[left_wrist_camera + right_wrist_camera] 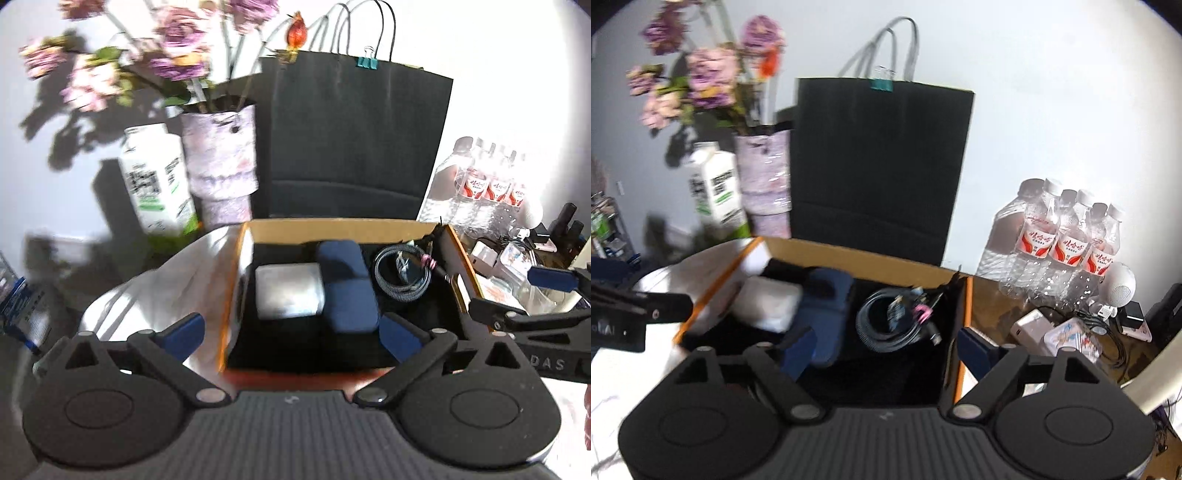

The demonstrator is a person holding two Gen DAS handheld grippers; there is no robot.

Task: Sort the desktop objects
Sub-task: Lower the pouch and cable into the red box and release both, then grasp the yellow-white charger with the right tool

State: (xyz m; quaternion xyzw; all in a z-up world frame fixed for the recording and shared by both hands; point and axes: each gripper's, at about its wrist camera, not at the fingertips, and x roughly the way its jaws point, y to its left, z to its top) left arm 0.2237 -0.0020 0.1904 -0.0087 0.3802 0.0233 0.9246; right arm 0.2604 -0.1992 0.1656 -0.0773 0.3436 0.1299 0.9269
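Note:
An open cardboard box [332,223] with a black inside holds a white pouch [290,291], a dark blue case [349,288] and a coiled grey cable [402,275]. My left gripper [291,334] hovers open and empty over the box's near edge. My right gripper [888,345] is open and empty above the same box [849,254], where the pouch [768,304], case [827,310] and cable [897,325] also show. The right gripper also shows in the left wrist view [517,291], at the box's right side.
A black paper bag [354,140], a flower vase [221,162] and a white carton [159,181] stand behind the box. Water bottles [1060,236], a small white speaker [1121,290], chargers and cables lie to the right. A white cloth [162,284] lies left of the box.

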